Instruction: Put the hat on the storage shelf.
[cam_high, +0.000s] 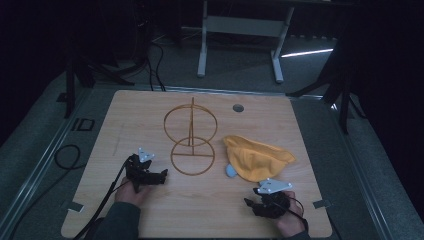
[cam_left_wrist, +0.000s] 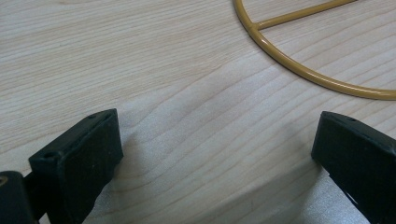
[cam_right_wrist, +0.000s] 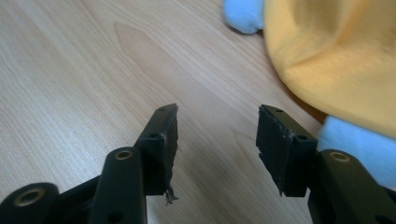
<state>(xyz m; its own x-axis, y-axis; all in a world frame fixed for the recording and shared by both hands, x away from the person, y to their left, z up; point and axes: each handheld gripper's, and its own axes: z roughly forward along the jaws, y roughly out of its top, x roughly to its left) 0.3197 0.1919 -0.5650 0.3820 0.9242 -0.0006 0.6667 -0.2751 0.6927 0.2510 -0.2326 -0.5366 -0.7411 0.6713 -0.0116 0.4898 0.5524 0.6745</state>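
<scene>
The crumpled yellow-orange cloth (cam_high: 257, 157), with a pale blue patch (cam_high: 230, 171) showing at its near-left edge, lies on the light wooden counter (cam_high: 150, 215) ahead of and slightly to the right of the right hand-held gripper (cam_high: 255, 204), which is the nearer of the two; in the right gripper view the cloth (cam_right_wrist: 336, 60) sits just beyond and to the right of the jaw tips, its long axis running across the counter from left to right. The right hand-held gripper (cam_right_wrist: 217, 133) stands moderately open, holding nothing, the wood bare between its jaws. The left hand-held gripper (cam_high: 159, 176) rests near the lower ring of the yellow-brown wire two-ring stand (cam_high: 192, 150), well apart from the cloth. Its jaws (cam_left_wrist: 212, 154) are spread wide and empty, with the ring's rim (cam_left_wrist: 299, 70) ahead of them
</scene>
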